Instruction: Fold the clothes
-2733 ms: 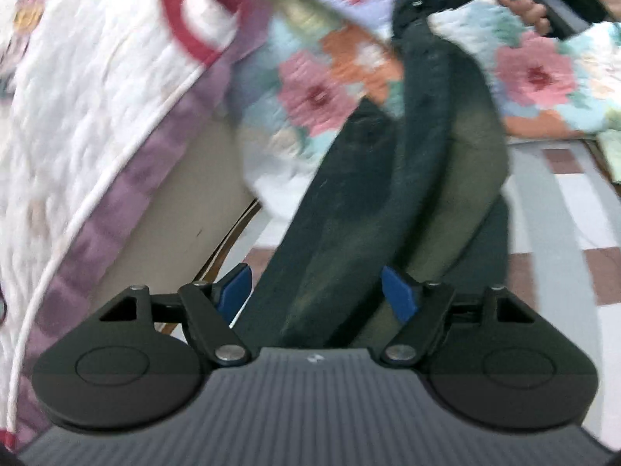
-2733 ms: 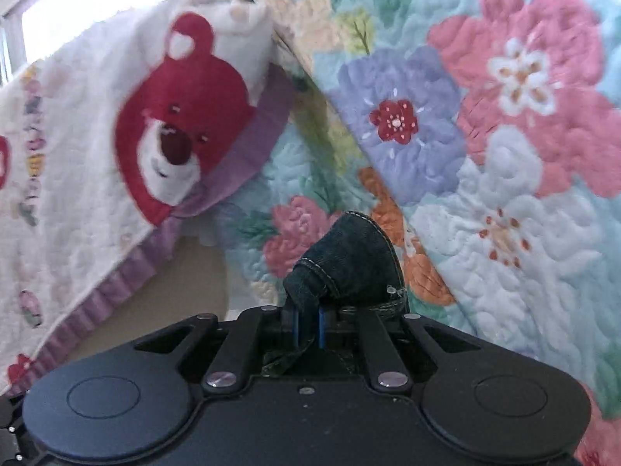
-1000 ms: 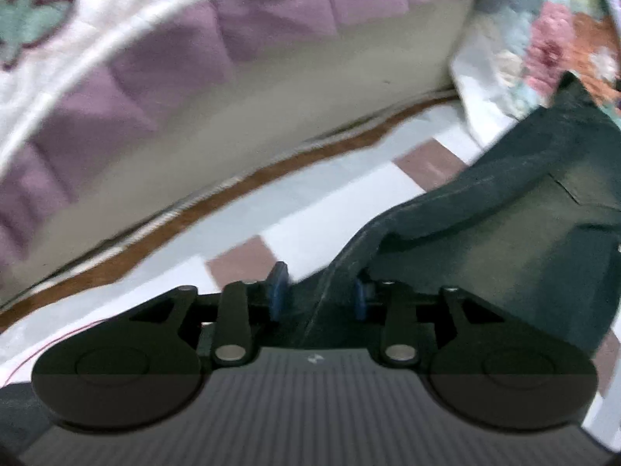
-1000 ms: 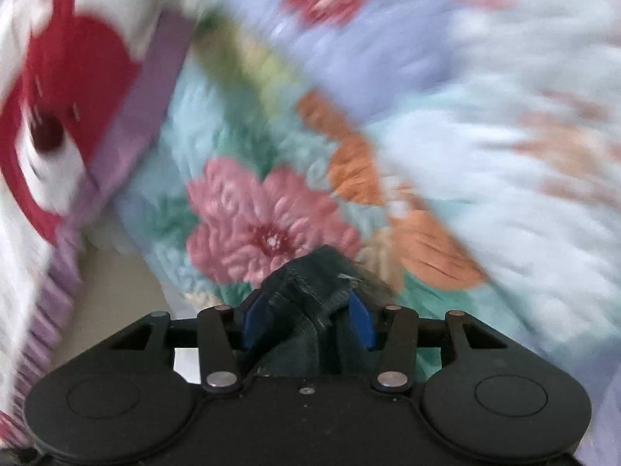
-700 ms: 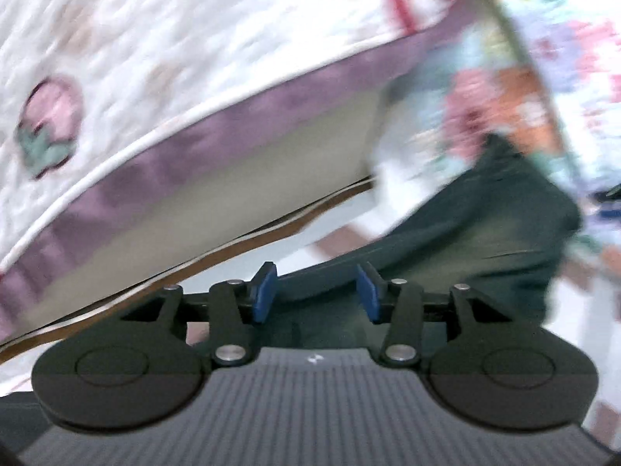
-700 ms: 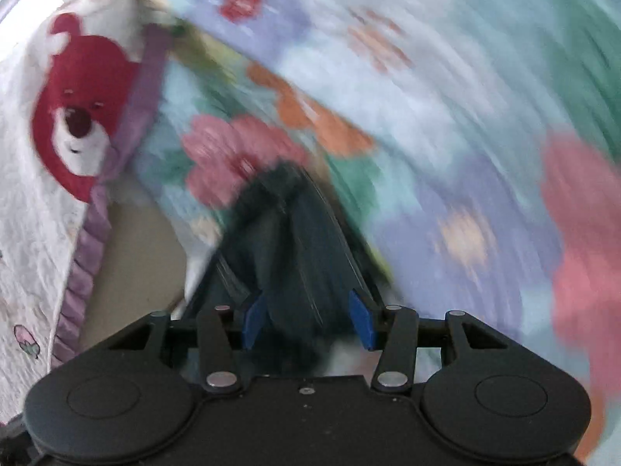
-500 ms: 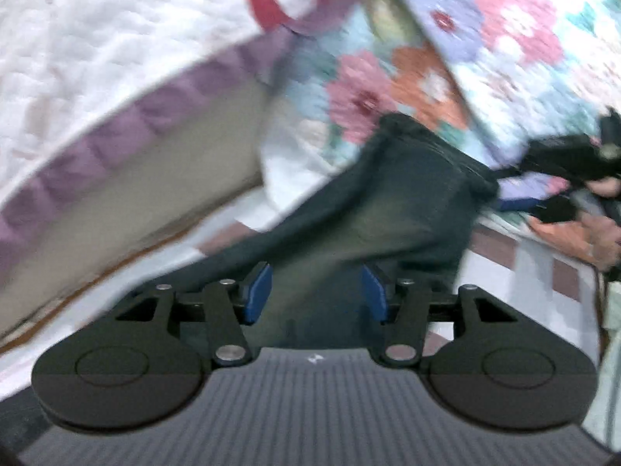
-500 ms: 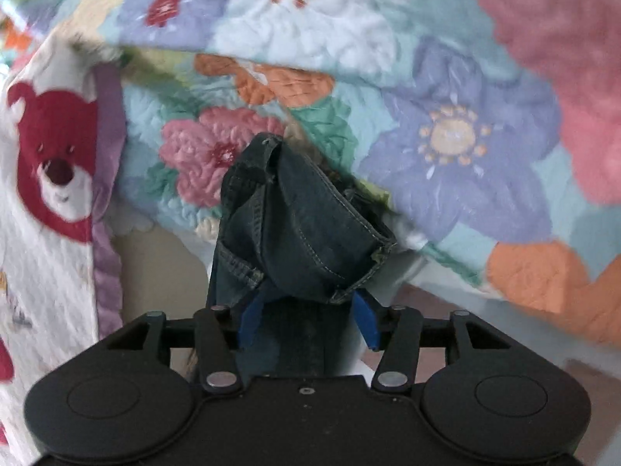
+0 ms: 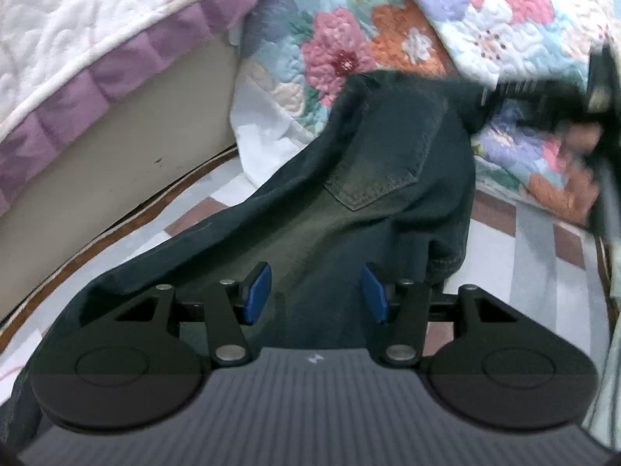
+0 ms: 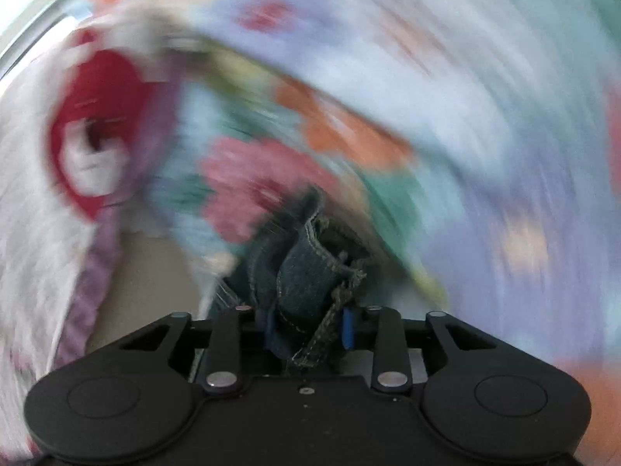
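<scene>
A pair of dark denim jeans stretches from under the left gripper up toward a floral quilt, its back pocket facing up. The garment lies across a checked floor covering of white, grey and brown squares. The left gripper's blue-padded jaws stand apart, with the denim passing between and beneath them; nothing is pinched. At the upper right of the left wrist view, the blurred right gripper and a hand hold the far end of the jeans.

In the right wrist view, the right gripper is clamped on a bunched fold of the jeans, a stitched hem edge and a belt loop showing between the jaws. The background there is heavily smeared. A white quilt with a purple border and a red bear figure hangs at left over a beige bed base.

The only marking is a small pale logo on the left gripper's ribbed body; no readable writing shows.
</scene>
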### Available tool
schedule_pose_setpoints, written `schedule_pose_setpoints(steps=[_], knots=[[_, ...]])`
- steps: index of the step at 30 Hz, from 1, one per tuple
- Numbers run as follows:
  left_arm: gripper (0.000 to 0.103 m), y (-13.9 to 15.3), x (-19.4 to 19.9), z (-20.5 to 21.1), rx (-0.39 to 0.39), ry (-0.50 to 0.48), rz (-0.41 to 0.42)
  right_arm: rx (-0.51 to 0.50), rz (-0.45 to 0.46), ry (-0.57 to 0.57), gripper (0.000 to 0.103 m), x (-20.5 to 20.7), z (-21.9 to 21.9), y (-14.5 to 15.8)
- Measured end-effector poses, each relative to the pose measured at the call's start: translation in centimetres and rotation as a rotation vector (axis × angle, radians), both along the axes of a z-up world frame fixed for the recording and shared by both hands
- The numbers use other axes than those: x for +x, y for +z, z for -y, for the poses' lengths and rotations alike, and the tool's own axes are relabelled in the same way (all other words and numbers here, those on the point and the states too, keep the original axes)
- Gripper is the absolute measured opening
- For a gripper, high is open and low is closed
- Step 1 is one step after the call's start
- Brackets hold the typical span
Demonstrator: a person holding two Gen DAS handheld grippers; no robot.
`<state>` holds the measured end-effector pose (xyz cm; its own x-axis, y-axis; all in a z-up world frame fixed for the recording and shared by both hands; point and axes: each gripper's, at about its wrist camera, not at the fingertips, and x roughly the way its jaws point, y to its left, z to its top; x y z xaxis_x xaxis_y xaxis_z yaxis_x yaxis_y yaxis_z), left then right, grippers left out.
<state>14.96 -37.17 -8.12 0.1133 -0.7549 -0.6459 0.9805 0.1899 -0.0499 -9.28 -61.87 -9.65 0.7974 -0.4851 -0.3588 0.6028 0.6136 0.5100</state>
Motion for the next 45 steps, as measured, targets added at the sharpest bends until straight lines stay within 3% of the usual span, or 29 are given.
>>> schedule_pose_setpoints(steps=[3, 6, 9, 12, 14, 18, 23, 24, 25, 28, 29, 33, 37, 39, 41, 44, 45], knots=[[0.052, 0.4, 0.3, 0.1, -0.018, -0.042, -0.064, -0.164, 0.001, 0.072, 0.018, -1.1, -0.5, 6.5], [0.056, -0.5, 0.8, 0.4, 0.019, -0.068, -0.194, -0.181, -0.081, 0.018, 0.016, -2.6, 2.3, 9.0], [0.056, -2.1, 0.5, 0.5, 0.071, -0.072, -0.276, -0.078, -0.222, -0.034, 0.016, -2.5, 5.2, 5.7], [0.057, -3.6, -0.5, -0.2, 0.133, -0.074, -0.288, -0.004, -0.352, -0.065, 0.017, -2.0, 6.5, 2.4], [0.057, -4.0, -1.1, -1.1, 0.145, -0.061, -0.287, 0.005, -0.36, -0.116, 0.018, -2.4, 5.8, 1.2], [0.058, -3.4, -1.0, -3.4, 0.13, -0.018, -0.322, -0.117, -0.405, -0.157, 0.019, -2.1, 3.4, 1.9], [0.058, -2.4, -0.5, -7.4, 0.091, 0.106, -0.356, -0.212, -0.494, -0.204, 0.019, -1.7, 1.9, 1.6], [0.058, -2.2, -0.4, -8.3, 0.083, 0.132, -0.361, -0.231, -0.511, -0.213, 0.024, -1.6, 1.6, 1.6], [0.058, -2.0, -0.3, -9.1, 0.076, 0.159, -0.365, -0.251, -0.529, -0.222, 0.036, -1.6, 1.3, 1.5], [0.062, -1.4, 0.1, -13.3, 0.025, 0.275, -0.395, -0.305, -0.574, -0.252, 0.051, -1.4, 0.3, 1.5], [0.063, -1.4, 0.2, -15.2, 0.011, 0.329, -0.408, -0.294, -0.529, -0.271, 0.052, -2.0, -0.5, 1.8], [0.062, -2.5, 0.1, -23.7, -0.026, 0.527, -0.436, -0.197, -0.327, -0.192, 0.057, -3.6, -3.6, 1.8], [0.06, -3.8, 0.1, -31.8, -0.023, 0.704, -0.418, -0.173, -0.314, -0.003, 0.057, -1.4, -7.8, 0.4], [0.06, -3.9, 0.5, -35.1, -0.018, 0.791, -0.392, -0.217, -0.306, 0.177, 0.057, -0.1, -10.9, 0.0], [0.06, -3.6, 1.2, -38.0, -0.001, 0.867, -0.322, -0.308, -0.367, 0.299, 0.057, 1.7, -14.0, -0.1], [0.058, -4.0, 2.7, -42.5, -0.014, 1.016, -0.285, -0.424, -0.426, 0.383, 0.064, 4.3, -17.8, 0.0], [0.052, -4.3, 3.4, -44.0, -0.026, 1.074, -0.288, -0.461, -0.438, 0.412, 0.067, 5.1, -19.0, 0.1]])
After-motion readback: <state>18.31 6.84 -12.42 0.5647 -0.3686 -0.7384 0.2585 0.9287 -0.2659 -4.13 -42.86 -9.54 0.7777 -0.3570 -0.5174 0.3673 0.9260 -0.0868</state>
